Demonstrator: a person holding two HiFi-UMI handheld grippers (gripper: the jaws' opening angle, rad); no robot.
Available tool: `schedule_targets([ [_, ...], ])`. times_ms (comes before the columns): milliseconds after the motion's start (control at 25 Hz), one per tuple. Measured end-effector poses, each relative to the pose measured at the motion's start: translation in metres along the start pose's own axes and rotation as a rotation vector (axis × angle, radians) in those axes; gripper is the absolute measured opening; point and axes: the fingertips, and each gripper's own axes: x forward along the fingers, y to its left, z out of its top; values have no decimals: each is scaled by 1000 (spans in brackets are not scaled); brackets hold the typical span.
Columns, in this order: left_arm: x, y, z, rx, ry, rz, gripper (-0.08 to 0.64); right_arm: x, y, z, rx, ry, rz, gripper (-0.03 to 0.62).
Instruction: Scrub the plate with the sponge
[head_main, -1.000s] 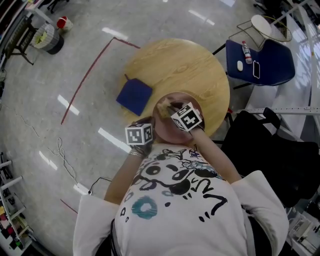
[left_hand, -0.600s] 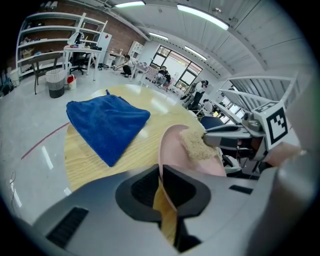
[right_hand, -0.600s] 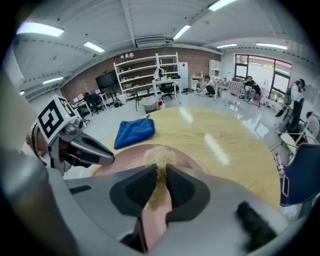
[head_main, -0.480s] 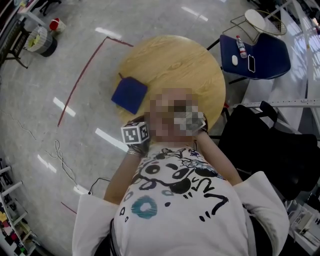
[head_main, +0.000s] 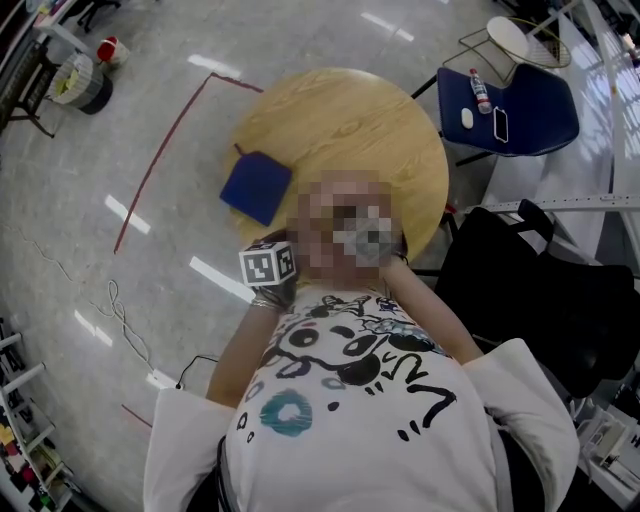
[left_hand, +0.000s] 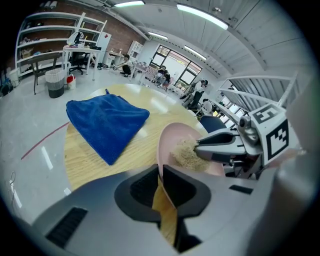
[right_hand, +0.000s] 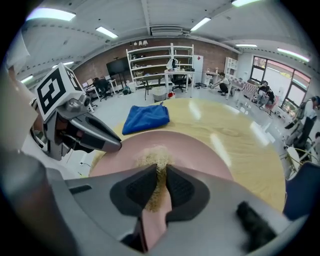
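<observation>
One round wooden table (head_main: 340, 110) fills the head view, with a blue folded cloth (head_main: 256, 186) at its left. Left gripper view: left gripper (left_hand: 161, 175) clamped on the near rim of the round pink plate (left_hand: 175, 140). Right gripper view: right gripper (right_hand: 160, 172), jaws lately closing, pinches the tan fibrous sponge (right_hand: 150, 157) against the plate's face.

- Round wooden table (head_main: 350, 120)
- Blue cloth (head_main: 256, 187) lying at table's left edge
- Blue chair (head_main: 545, 120) near table, holding 1 bottle (head_main: 481, 91) and 1 phone (head_main: 501, 125)
- Red tape line (head_main: 165, 160) on shiny floor
- Grey bin (left_hand: 55, 83) beside a desk
</observation>
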Motion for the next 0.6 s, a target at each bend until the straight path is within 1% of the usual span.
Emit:
schedule_targets([
  [120, -1, -1, -1, -8, -2, -3, 37, 2, -7, 6, 3, -24, -26, 69],
  [240, -1, -1, -1, -26, 0, -5, 37, 2, -15, 10, 8, -24, -42, 69],
  [320, -1, -1, 0, -51, -1, -10, 37, 2, -23, 10, 27, -30, -53, 69],
  [600, -4, 2, 3, -96, -23, 0, 37, -3, -51, 6, 98, -45, -97, 69],
])
